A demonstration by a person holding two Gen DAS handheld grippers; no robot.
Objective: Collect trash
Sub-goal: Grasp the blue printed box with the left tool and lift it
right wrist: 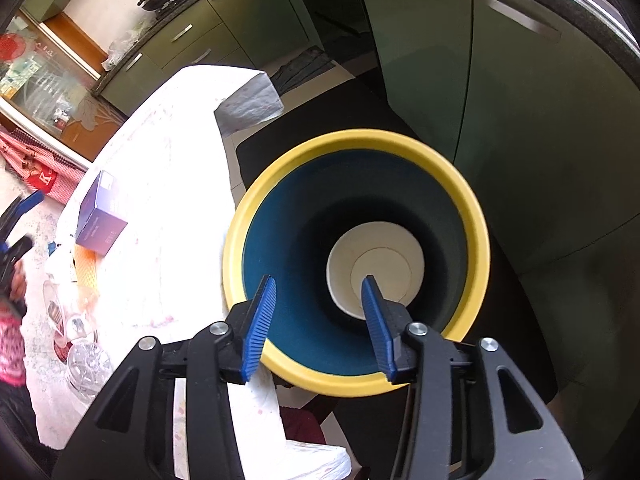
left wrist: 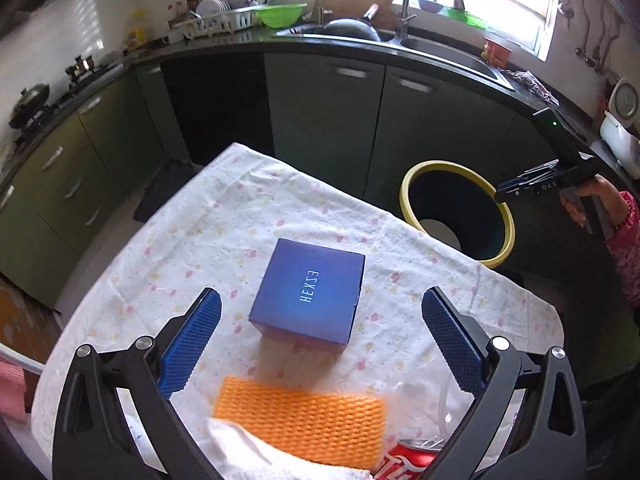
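My left gripper (left wrist: pixel 322 294) hangs open and wide over the table, nothing between its blue pads. Just ahead of it a dark blue box (left wrist: pixel 310 292) lies on the flowered cloth (left wrist: pixel 224 208). Nearer to me are an orange foam net (left wrist: pixel 304 416), a red cola can (left wrist: pixel 404 464), clear plastic packaging (left wrist: pixel 424 400) and a white tissue (left wrist: pixel 256 452). My right gripper (right wrist: pixel 319 279) points down into the yellow-rimmed bin (right wrist: pixel 360 136), open and holding nothing. A white paper cup (right wrist: pixel 376 240) lies at the bin's bottom.
The bin (left wrist: pixel 412 184) stands on the floor past the table's right edge, close to green cabinets (left wrist: pixel 320 112). A dark counter with a sink (left wrist: pixel 448 52) runs behind. The box (right wrist: pixel 100 216) and clear plastic pieces (right wrist: pixel 84 352) show on the table in the right wrist view.
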